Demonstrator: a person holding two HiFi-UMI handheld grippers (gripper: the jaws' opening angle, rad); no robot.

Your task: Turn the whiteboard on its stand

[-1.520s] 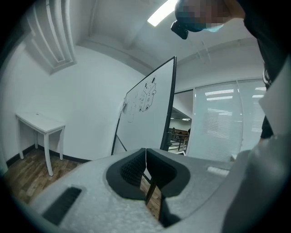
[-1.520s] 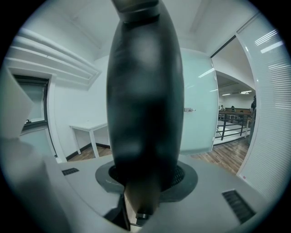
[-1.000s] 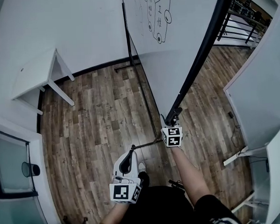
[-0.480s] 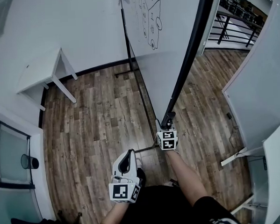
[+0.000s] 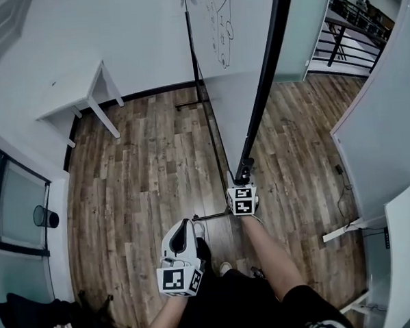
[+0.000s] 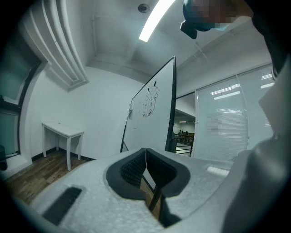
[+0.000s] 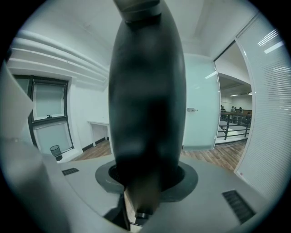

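The right gripper (image 5: 244,173) is clamped on the whiteboard's black frame (image 5: 265,74) at its lower edge, jaws partly spread around the bar. In the right gripper view the frame (image 7: 148,100) fills the centre between the jaws. The left gripper (image 5: 184,228) hangs low near the person's body, its jaws pressed together and empty.

The whiteboard (image 5: 230,62) stands upright on the wooden floor (image 5: 150,169). Only the head view shows its drawing, the stand's floor bar (image 5: 211,216) and the white table (image 5: 78,98).
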